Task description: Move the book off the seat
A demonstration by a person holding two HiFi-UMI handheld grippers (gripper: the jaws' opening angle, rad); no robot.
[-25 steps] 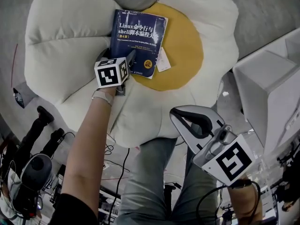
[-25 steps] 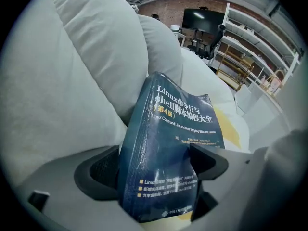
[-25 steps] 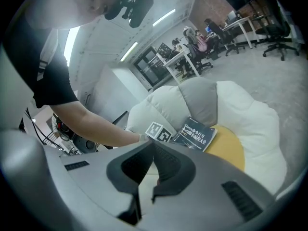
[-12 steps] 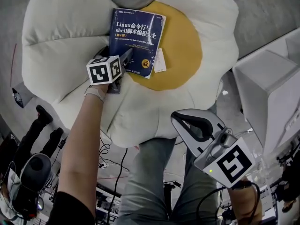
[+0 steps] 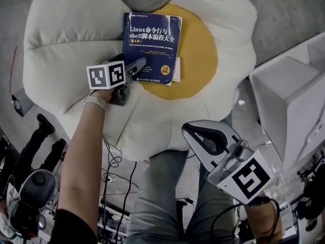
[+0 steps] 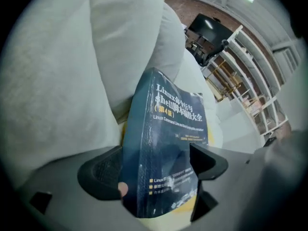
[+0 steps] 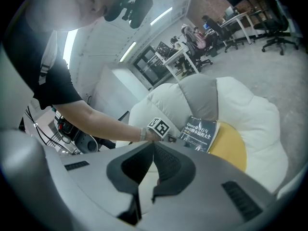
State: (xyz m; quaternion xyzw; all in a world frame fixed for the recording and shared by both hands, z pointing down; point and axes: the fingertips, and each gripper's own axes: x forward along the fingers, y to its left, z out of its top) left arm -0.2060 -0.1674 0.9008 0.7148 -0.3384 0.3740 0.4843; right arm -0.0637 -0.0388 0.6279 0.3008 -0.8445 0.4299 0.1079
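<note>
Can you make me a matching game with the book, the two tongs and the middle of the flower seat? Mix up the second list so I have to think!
Things:
1. book
2. left tongs
3. right tongs
4. seat's middle

Clues:
A. yellow
B. closed, with nothing inside
C. dark blue, lying on the seat
D. clamped on the book's near corner

Pairs: 1-C, 2-D, 3-B, 4-A
</note>
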